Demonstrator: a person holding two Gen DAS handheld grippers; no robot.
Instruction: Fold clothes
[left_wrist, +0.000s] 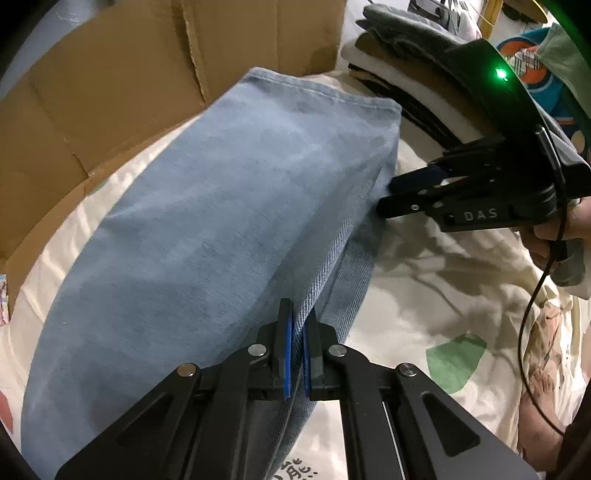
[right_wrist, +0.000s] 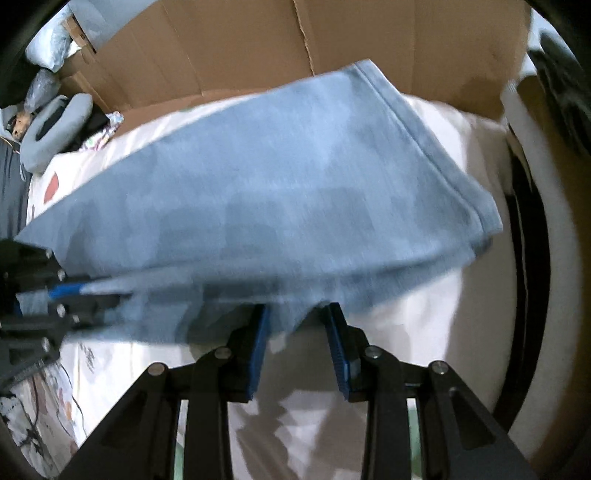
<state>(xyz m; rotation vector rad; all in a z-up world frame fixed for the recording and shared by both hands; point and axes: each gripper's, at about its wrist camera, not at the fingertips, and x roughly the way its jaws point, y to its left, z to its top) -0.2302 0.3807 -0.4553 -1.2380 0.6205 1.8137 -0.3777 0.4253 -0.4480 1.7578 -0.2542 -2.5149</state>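
Bedding forms the work surface: a cream printed bedsheet (left_wrist: 424, 280) backed by flattened brown cardboard (left_wrist: 110, 92). On it I find the folded light-blue denim jeans (left_wrist: 207, 221), long axis running away from my left gripper (left_wrist: 298, 332), whose jaws are clamped on the near fold edge. My right gripper (right_wrist: 297, 343) stands at the jeans' side edge, jaws partly apart, cloth between them; I judge no grip there yet.

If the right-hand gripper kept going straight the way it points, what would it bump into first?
Most likely the blue jeans: their near edge already hangs between the right gripper and its open fingers. Depth is blurry, so the pale bedsheet underneath might come soon after.
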